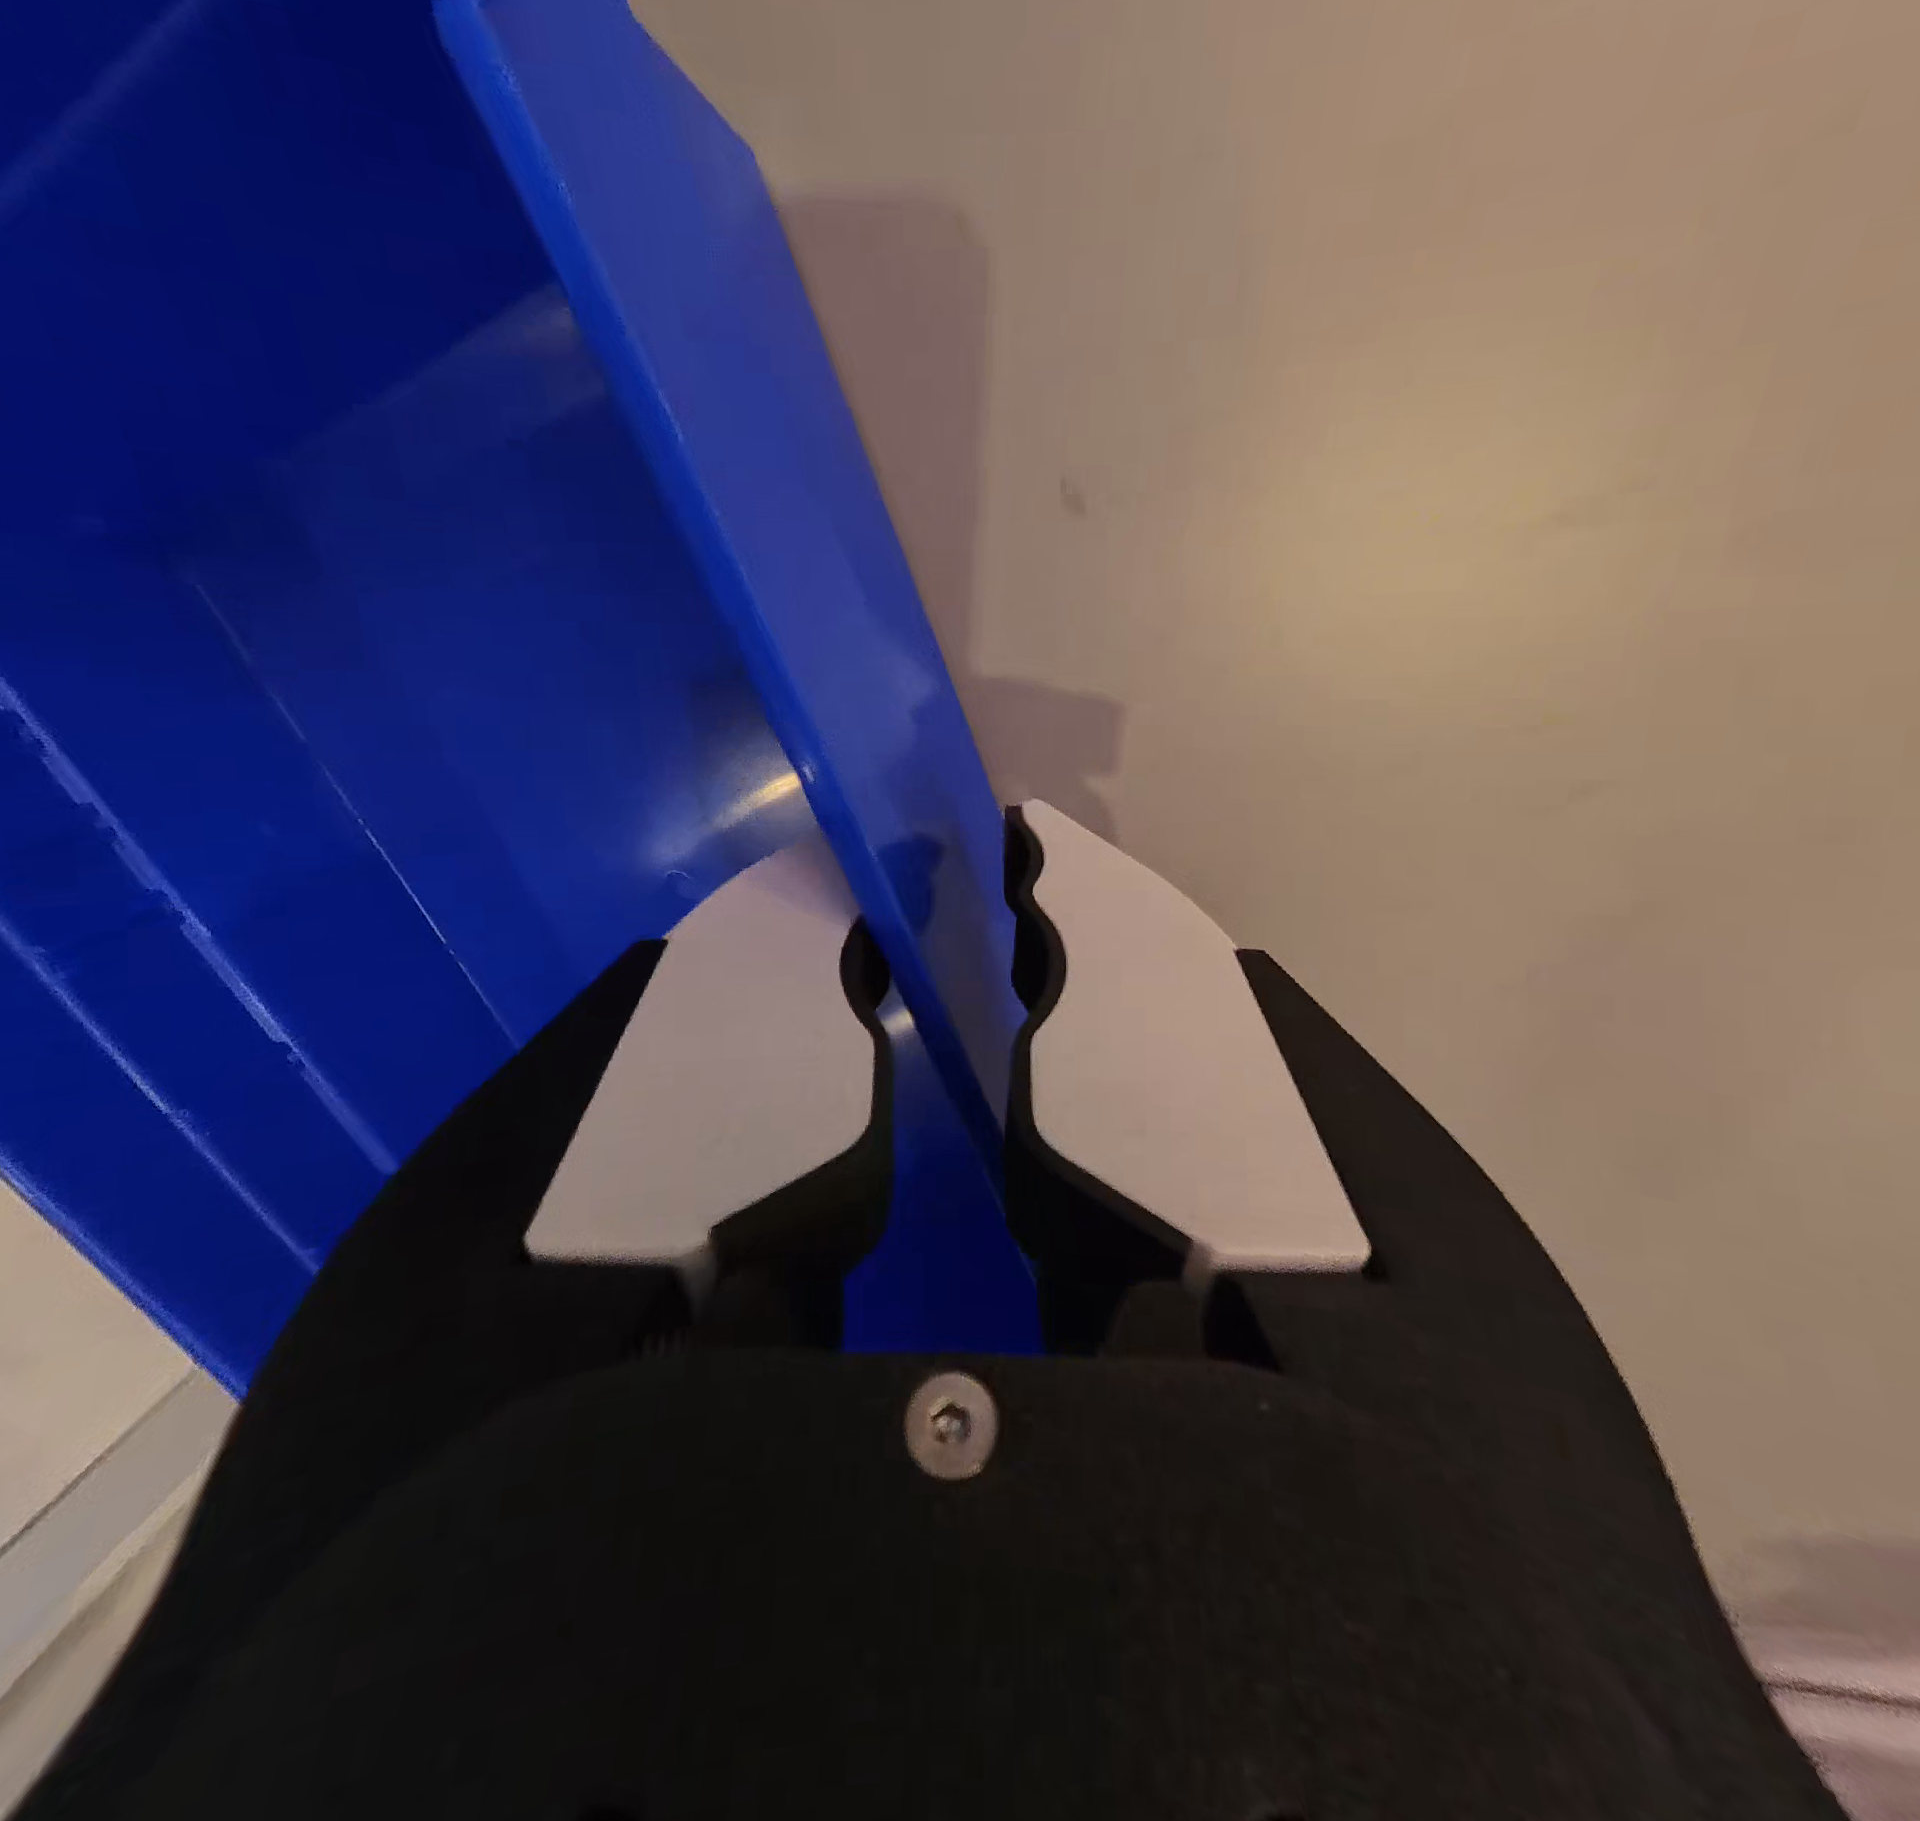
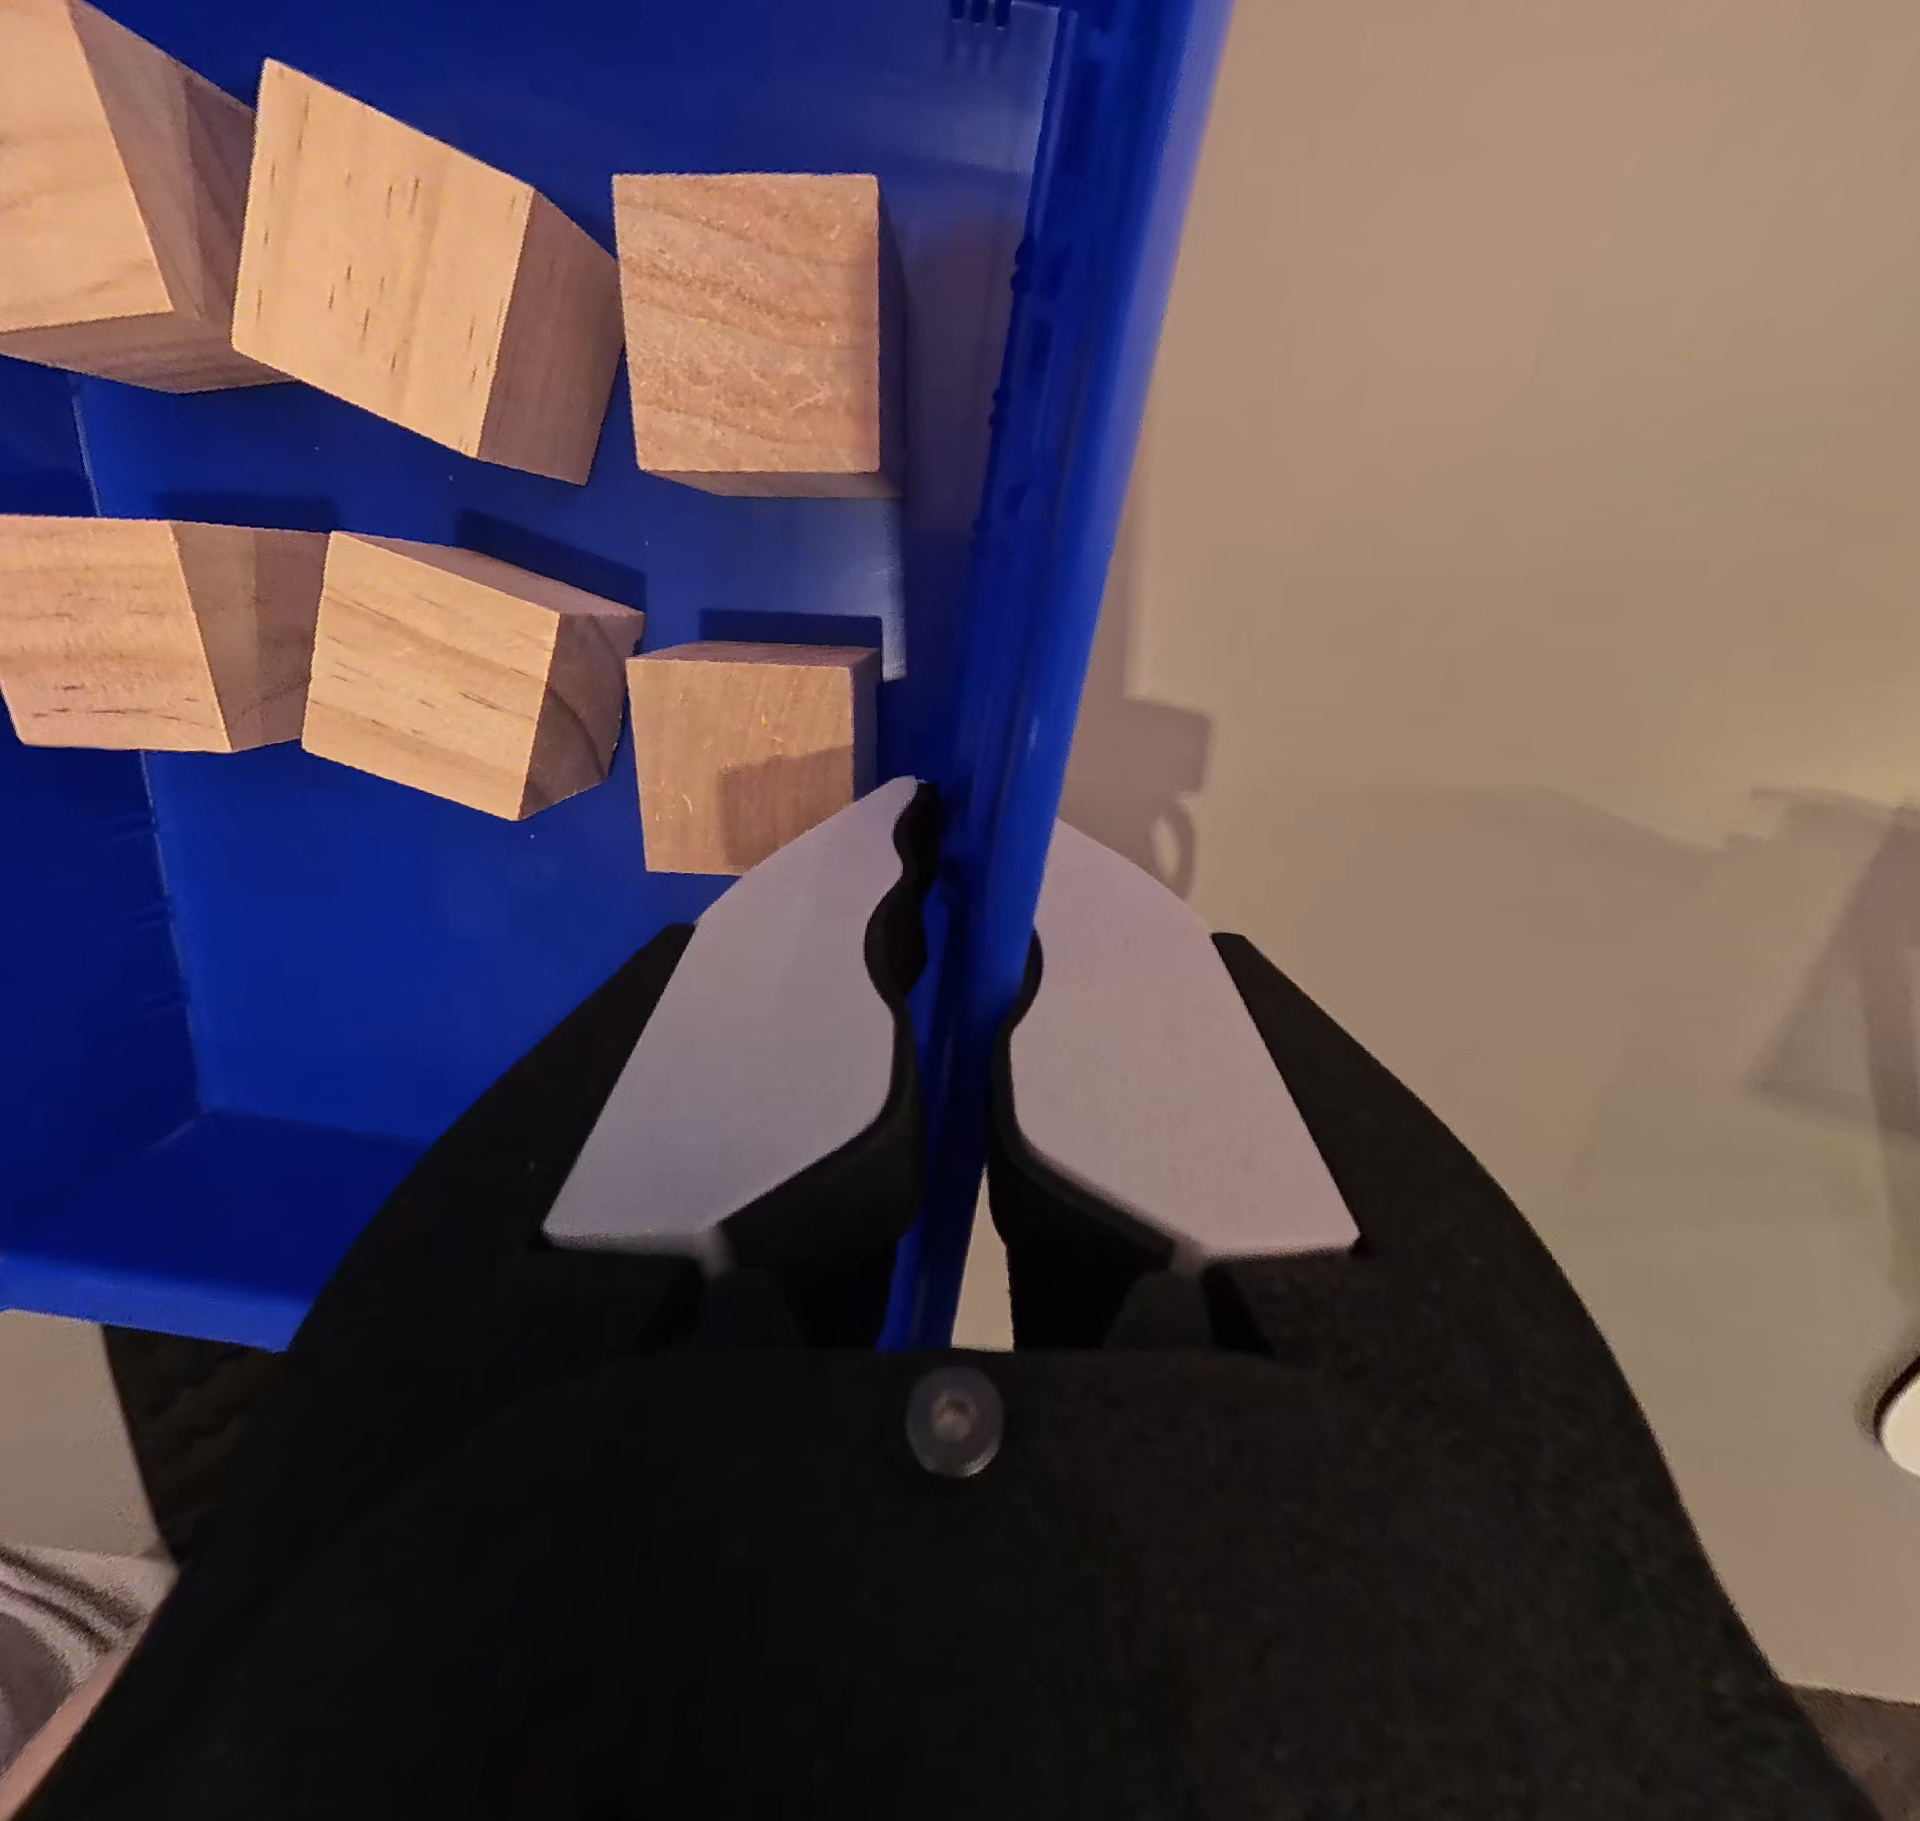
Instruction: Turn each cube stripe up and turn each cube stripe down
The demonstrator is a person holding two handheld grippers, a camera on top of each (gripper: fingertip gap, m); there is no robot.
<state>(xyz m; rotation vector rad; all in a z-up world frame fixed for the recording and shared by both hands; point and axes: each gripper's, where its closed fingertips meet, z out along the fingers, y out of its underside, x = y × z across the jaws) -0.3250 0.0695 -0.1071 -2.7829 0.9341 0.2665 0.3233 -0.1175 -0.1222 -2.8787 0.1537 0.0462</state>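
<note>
In the right wrist view, several plain wooden cubes [image 2: 753,317] lie in two rows inside a blue plastic bin [image 2: 1091,421]. No stripe shows on any face I can see. The nearest cube [image 2: 743,753] sits just left of my right gripper [image 2: 982,815], which is shut on the bin's side wall, one finger inside and one outside. In the left wrist view, my left gripper [image 1: 935,867] is shut on the side wall of a blue bin [image 1: 644,337] whose visible inside is empty. I cannot tell whether it is the same bin.
A beige surface [image 1: 1455,524] fills the right of both views, with grey shadows on it. A white object [image 2: 1901,1439] shows at the right edge of the right wrist view. Striped cloth [image 2: 52,1615] lies at its lower left. A pale ledge [image 1: 83,1459] is at the left wrist view's lower left.
</note>
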